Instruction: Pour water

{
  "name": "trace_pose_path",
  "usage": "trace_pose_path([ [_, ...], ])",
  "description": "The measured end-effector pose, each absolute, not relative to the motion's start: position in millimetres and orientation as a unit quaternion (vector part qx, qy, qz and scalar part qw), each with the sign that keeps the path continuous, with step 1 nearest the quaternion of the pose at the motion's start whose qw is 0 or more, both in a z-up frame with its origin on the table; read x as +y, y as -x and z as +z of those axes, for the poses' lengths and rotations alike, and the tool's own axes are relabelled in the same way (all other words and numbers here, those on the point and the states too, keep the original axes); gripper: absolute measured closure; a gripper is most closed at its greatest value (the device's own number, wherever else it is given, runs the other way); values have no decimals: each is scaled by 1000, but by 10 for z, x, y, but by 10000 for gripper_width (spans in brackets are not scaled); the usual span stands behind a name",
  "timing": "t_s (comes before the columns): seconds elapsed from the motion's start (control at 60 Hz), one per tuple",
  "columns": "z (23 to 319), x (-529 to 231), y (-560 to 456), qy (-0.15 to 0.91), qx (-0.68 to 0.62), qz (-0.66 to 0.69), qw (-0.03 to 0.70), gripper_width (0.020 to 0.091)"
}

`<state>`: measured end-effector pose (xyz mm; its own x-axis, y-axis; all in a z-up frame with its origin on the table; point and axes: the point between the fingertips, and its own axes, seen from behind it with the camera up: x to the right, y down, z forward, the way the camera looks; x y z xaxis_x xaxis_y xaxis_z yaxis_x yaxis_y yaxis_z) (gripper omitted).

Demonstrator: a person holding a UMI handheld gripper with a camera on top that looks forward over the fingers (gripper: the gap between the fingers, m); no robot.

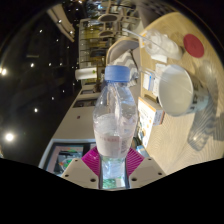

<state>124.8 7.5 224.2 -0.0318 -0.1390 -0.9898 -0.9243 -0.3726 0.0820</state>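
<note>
Clear plastic bottle (114,115) w/ a light blue screw cap (119,73) stands upright between the gripper (112,166) fingers, filling the middle of the view. Bottle is see-through, ribbed in the upper half, rounded shoulders; lower part looks whitish/cloudy, approx half full of water. Pink pads (95,160) sit against the bottle's base on both sides, so the fingers are clenched on it, gripping low on the body. A small greenish label or print shows at the bottle's foot, too small to read.

Beyond the bottle, to the right: a white round cup (176,88), smooth & opaque, contents can't tell. It sits on a pale beige table (72,120). Further back on the right, a red round spot (194,45) on a light surface. Behind the cap, shelving w/ cluttered items (100,25), too small to make out. Left side is dark w/ a few bright lights (10,137).
</note>
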Motion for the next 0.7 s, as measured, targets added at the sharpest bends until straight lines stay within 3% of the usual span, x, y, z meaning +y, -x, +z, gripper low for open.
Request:
trace_pose_path([
  [0.117, 2561, 32, -1533, 694, 319, 455, 456, 815],
  [0.283, 3148, -25, -2268, 741, 166, 279, 588, 813],
  [0.417, 3211, -110, -2926, 757, 78, 135, 635, 813],
  [0.633, 2495, -189, -3790, 791, 39, 18, 611, 813],
  [0.683, 2268, -187, -3905, 799, 36, 9, 601, 813],
  [0.7, 2046, -186, -4010, 800, 34, 6, 599, 813],
])
